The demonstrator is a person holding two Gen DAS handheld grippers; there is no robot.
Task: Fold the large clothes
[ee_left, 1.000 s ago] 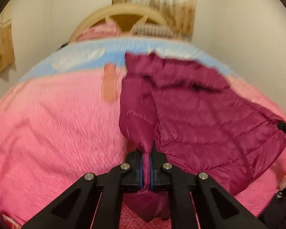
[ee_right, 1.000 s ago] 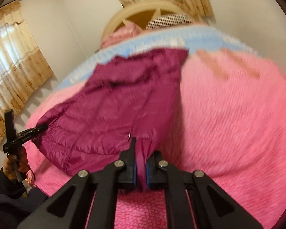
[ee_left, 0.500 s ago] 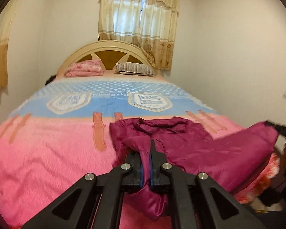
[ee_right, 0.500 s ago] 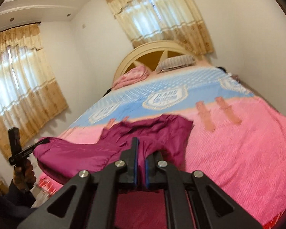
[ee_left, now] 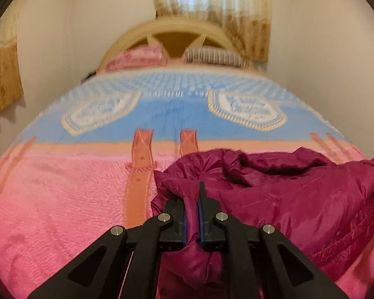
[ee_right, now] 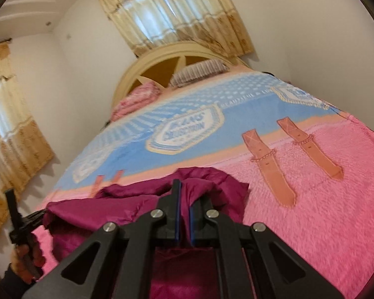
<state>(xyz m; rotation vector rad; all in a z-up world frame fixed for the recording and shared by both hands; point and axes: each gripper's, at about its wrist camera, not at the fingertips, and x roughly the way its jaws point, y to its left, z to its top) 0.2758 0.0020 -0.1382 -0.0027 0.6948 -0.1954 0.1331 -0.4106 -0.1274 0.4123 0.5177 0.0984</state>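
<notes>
Maroon fabric fills both of your grips. Your left claw (ee_left: 191,214) is clamped on a bunched fold of the maroon quilted jacket (ee_left: 299,199), the cloth pinched between the blue pads and spilling out below the fingers. Your right claw (ee_right: 183,214) is clamped on another fold of the same jacket (ee_right: 137,204), with fabric squeezed tight between its fingers and hanging down under them.

Between your two grips the jacket lies crumpled across the near, pink end of the bed (ee_left: 49,211), its far part rumpled into ridges that reach toward the orange band of the blanket. From your right wrist view you can see your left hand (ee_right: 25,251) at the lower left edge, wrapped round the black handle of its tool, with the jacket's edge drawn out to it just off the side of the bed.

Beyond the jacket the blanket turns blue with white emblems. At the head of the bed a pink pillow (ee_left: 137,56) and a striped pillow (ee_left: 214,56) rest against the cream headboard (ee_left: 177,27), with curtains (ee_right: 177,10) on the window behind.
</notes>
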